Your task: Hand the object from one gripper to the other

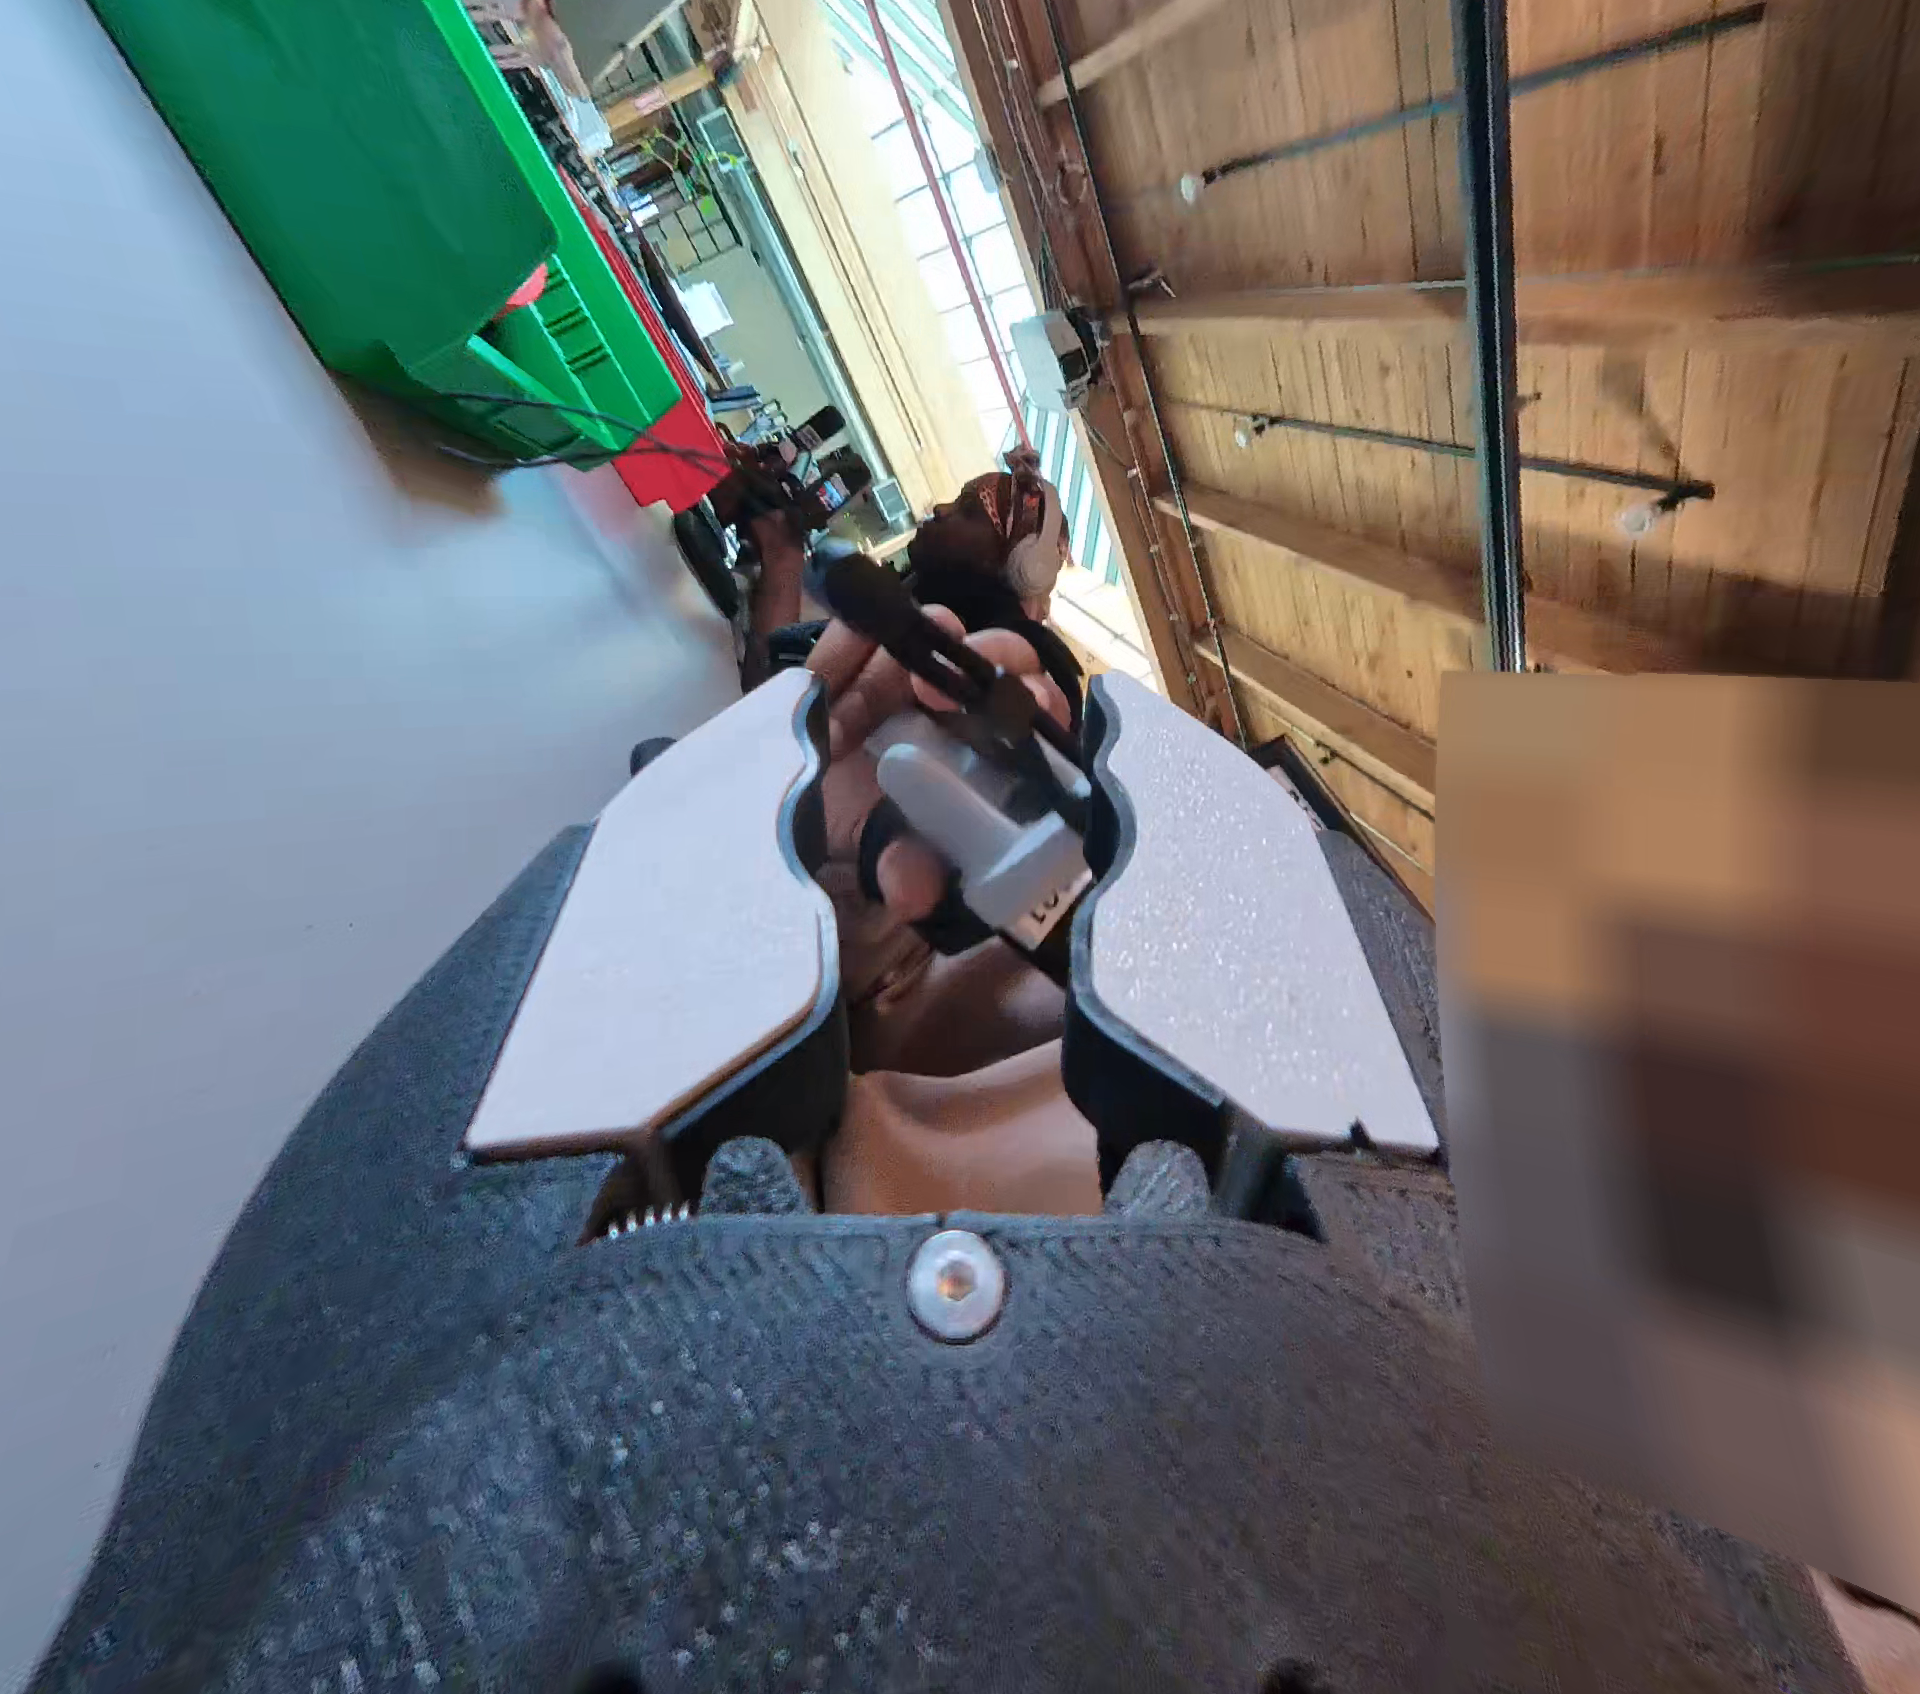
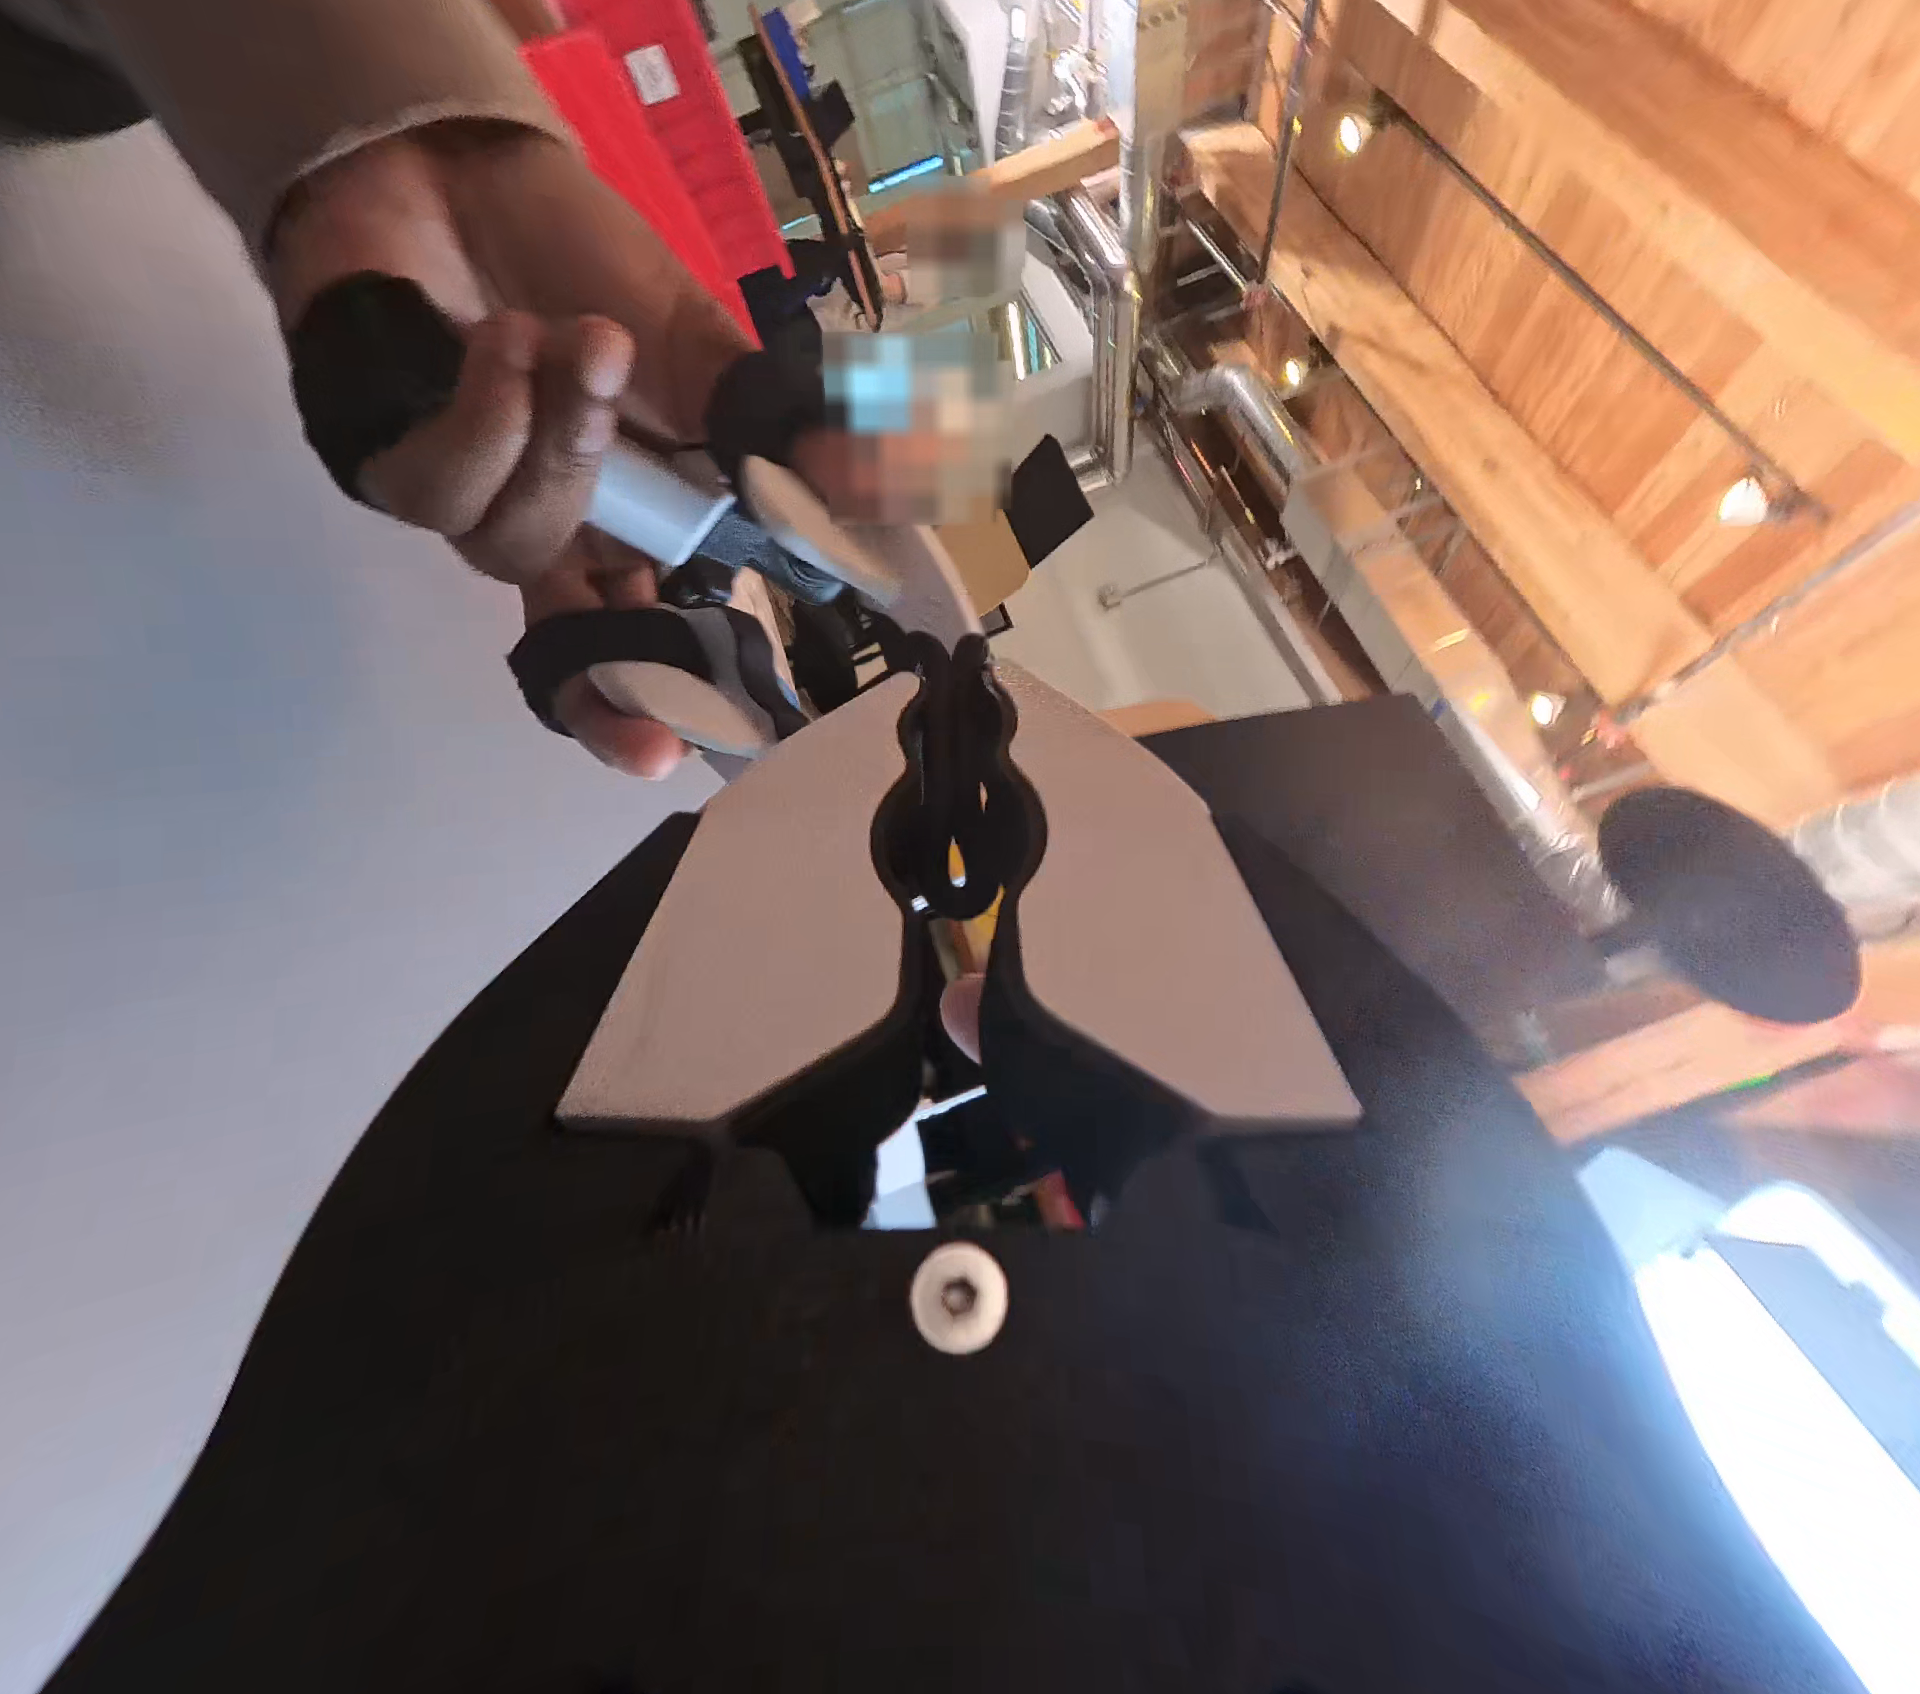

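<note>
Item: thin black looped cord or band point(image 2: 957, 855), exact kind not clear; located between the fingers of the right tongs point(image 2: 961, 694), which are drawn nearly together and appear to pinch it, one small loop showing in the gap; held in the air, off the pale grey worktop point(image 1: 208, 709).

Handling (judged): light, limp and flexible, unlikely to break; liable to slip or sag from a loose pinch; best taken on the free length past the right fingertips, across the strand.

Receiving tool: left tongs point(image 1: 951, 699), set wide and holding nothing; in the right wrist view their round pale pads point(image 2: 810, 538) stand apart just beside the right tips, a bare hand point(image 2: 499, 439) on the grey handle.

Surroundings: green plastic crate point(image 1: 312, 86) and red plastic crate point(image 2: 623, 34) on the worktop; wooden plank ceiling point(image 1: 1351, 86).
</note>
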`<state>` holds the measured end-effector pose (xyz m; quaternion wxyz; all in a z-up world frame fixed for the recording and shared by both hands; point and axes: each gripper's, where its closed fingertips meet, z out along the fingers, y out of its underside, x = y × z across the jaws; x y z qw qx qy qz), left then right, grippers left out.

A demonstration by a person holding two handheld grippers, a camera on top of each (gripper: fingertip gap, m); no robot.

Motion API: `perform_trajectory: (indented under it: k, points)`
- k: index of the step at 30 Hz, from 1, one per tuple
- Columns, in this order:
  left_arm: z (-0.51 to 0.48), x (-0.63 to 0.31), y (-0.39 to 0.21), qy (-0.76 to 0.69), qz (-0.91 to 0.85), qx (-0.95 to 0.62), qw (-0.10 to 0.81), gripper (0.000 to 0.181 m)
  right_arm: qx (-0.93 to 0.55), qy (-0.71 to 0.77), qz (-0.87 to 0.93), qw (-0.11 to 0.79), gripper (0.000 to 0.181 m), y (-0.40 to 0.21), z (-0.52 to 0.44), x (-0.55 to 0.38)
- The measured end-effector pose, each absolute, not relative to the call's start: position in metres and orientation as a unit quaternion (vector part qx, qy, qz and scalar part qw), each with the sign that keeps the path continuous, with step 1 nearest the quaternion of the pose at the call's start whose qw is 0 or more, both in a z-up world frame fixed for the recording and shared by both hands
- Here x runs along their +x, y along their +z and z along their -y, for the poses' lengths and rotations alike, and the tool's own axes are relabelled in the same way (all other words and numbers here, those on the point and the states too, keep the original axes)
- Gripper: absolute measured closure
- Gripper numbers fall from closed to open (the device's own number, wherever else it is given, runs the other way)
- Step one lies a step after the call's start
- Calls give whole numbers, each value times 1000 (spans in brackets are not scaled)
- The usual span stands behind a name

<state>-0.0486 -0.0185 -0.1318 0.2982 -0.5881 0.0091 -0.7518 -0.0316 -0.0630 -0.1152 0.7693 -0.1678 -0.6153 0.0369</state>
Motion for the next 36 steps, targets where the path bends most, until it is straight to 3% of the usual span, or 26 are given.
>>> perform_trajectory:
  k: [2, 4, 8, 15, 22, 30, 36]
  points:
    - [20, -46, -126, -759, -4, -576, 303, 137, -137, 10, 641, 756, 175, -129, 69, -38]
    - [26, -45, -117, -748, -36, -576, 329, 170, -131, 6, 657, 742, 175, -140, 70, -43]
    - [22, -61, -109, -658, -94, -609, 432, 177, -244, 101, 693, 671, 166, -164, 57, -50]
    - [14, -93, -99, -430, -212, -647, 593, 177, -556, 508, 552, 358, 143, -174, 52, -49]
    - [34, -69, -88, -288, -321, -589, 683, 177, -513, 786, 346, 30, 147, -136, 94, -45]
    - [92, -32, -61, -177, -439, -438, 764, 177, -470, 861, 194, 13, 138, -108, 81, -50]
    - [127, 10, -84, -131, -549, -374, 736, 177, -477, 863, 163, 23, 141, -108, 70, -49]
